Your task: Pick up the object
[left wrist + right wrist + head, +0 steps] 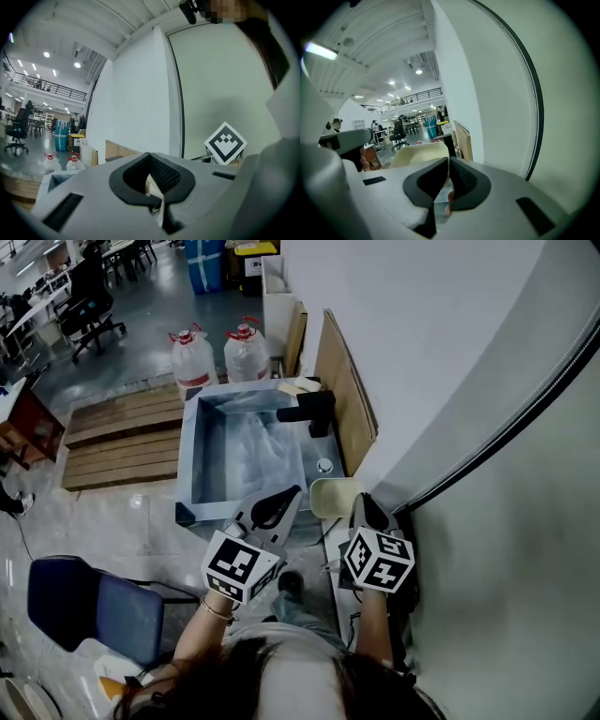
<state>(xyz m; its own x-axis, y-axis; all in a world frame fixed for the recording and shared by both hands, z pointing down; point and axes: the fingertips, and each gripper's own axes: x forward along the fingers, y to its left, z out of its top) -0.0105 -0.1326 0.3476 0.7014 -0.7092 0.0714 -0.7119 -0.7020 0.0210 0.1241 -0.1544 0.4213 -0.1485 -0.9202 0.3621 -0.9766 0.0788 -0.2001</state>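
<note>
Object: a cream bowl (333, 495), judged to be the thing meant, since it is the only loose item lying ahead of the jaws.
Place: just beside the sink's (185, 457) right near corner, in the strip between the sink and the wall. It sits upright with its mouth up.
Left gripper (292, 493): held over the sink's near edge and pointing towards the bowl. Its jaws are closed tip to tip and grip nothing.
Right gripper (361, 499): right of the sink, at the bowl's near side. Its jaws are pressed together with only a thin slit between the pads, and they are empty. In its own view the bowl fills the space straight beyond the tips.
Weight: probably light, as it looks thin-walled and has nothing visible inside.
Stiffness: likely rigid. Whether it is plastic or ceramic cannot be told, so treat it as breakable.
Surface: smooth and matte-looking. It could be slick if wet, being so near the sink.
Where to hold: the near rim, with one jaw inside the wall and one outside. The body looks too broad to span.
Before that: the jaws must open, because they cannot take the rim as they stand.
Risk: a rim pinch may let the bowl tip or swing, and the wall beyond the sink leaves little room on that side.
</note>
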